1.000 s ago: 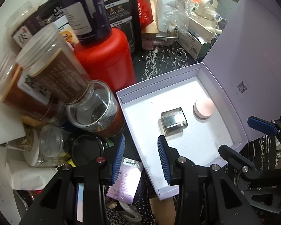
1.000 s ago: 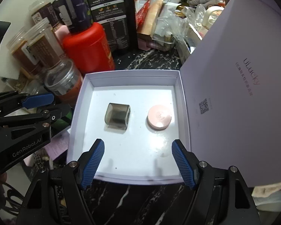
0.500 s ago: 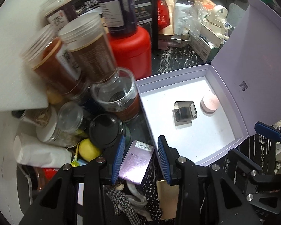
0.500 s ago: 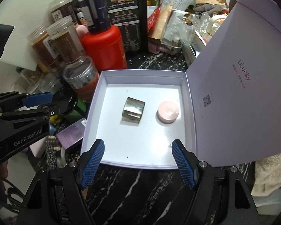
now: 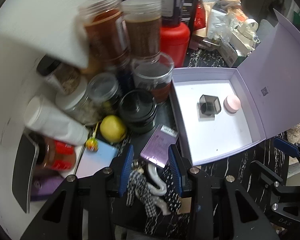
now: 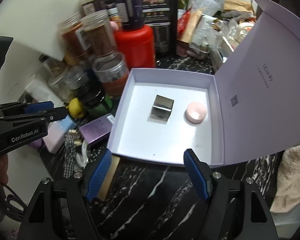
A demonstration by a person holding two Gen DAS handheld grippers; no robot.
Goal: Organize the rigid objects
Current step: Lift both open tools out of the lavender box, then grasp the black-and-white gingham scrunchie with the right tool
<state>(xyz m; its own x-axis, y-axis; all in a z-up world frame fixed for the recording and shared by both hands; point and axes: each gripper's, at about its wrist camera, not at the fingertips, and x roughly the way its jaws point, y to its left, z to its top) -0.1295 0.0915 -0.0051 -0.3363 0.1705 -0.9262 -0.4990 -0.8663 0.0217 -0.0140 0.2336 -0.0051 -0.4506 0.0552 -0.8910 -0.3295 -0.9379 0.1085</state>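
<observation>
Cube beyond gaping right claw

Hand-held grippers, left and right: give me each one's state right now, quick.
Left hand-held gripper: open, holding nothing; a purple box lies on the counter beyond its fingers.
Right hand-held gripper: open wide, holding nothing.

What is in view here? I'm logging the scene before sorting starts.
box: 1, lilac, lid open, on the counter
metal cube: 1, silver, inside the box
puck: 1, pink, inside the box, right of the cube, apart
red canister: 1, behind the box
jars: several, clear with brown contents, left of the box
lemon: 1, yellow, among the jars
purple carton: 1, beside the box
left hand-held gripper: open, empty
right hand-held gripper: open, empty
</observation>
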